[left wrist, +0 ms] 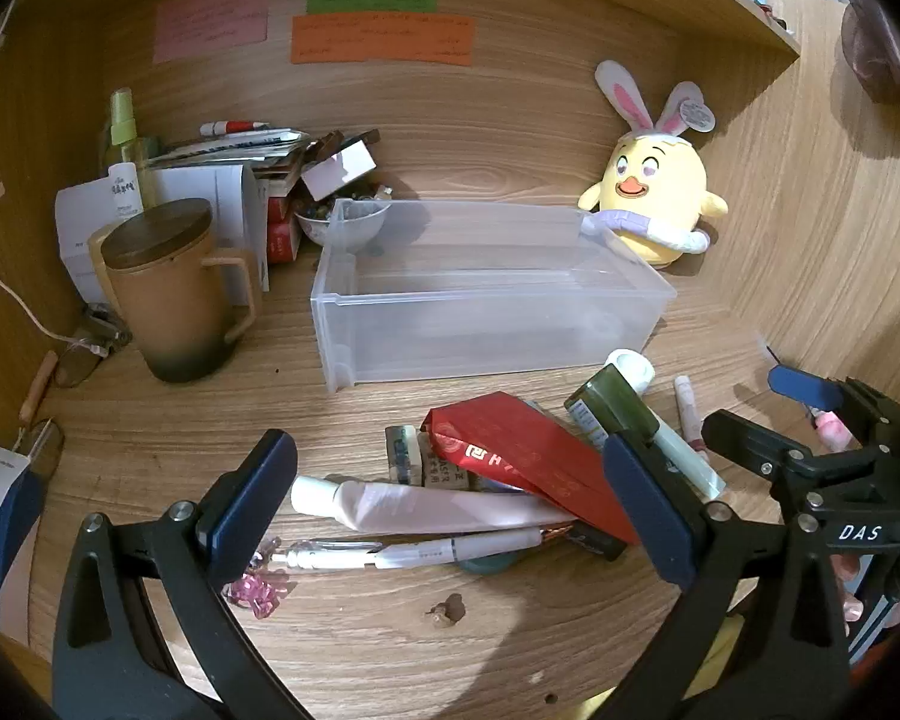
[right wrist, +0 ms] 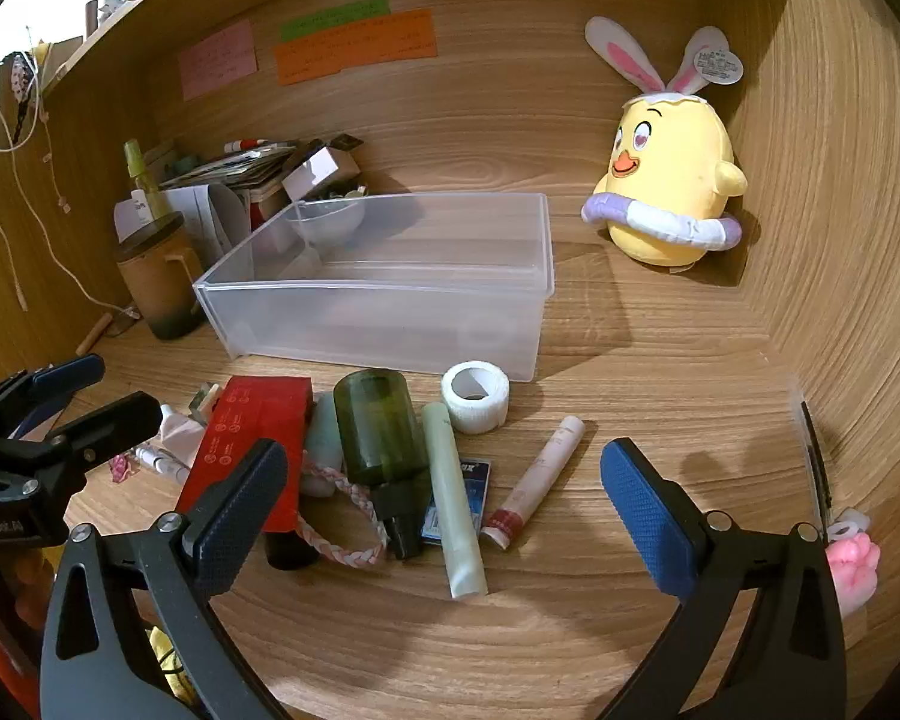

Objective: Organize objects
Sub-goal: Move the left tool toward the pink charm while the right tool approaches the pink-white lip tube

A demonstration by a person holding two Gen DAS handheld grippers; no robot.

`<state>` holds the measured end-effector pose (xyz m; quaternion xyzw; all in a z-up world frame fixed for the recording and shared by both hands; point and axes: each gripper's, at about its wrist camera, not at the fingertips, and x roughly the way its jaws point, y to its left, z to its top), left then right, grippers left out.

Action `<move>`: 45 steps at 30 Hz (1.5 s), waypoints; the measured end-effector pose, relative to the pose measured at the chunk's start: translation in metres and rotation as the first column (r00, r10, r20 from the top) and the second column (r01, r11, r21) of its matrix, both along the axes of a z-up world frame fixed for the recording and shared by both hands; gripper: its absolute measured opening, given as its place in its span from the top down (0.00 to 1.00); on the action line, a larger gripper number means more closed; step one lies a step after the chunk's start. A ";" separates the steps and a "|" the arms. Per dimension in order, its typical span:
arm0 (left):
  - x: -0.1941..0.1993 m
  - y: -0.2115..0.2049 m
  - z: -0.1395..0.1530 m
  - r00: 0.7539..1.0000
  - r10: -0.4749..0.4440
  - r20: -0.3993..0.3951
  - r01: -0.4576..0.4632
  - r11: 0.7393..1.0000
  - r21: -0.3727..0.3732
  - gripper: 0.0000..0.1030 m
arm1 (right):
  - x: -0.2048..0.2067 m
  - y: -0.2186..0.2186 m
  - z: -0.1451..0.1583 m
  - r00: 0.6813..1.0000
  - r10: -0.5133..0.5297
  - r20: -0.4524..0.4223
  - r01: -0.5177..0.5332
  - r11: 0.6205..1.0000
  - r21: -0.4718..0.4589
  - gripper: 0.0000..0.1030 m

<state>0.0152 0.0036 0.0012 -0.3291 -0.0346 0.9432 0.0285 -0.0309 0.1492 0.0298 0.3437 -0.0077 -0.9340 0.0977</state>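
Both tongs, left (left wrist: 450,498) & right (right wrist: 444,504), agape, empty; mug (left wrist: 174,294) clear left view only.

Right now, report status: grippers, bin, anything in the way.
Left gripper open, right gripper open, both holding nothing. Clear bin looks empty, upright behind the clutter. Red box, green bottle, tape roll loose on desk before it.

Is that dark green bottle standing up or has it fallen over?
Tipped over. The dark green bottle lies on its side on the desk, black cap pointing toward the camera, in front of the clear bin.
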 end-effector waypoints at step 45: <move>0.011 -0.050 -0.005 1.000 0.023 0.018 -0.024 0.999 0.042 0.00 | -0.015 0.024 -0.002 0.996 -0.084 0.008 0.084 0.996 0.009 0.00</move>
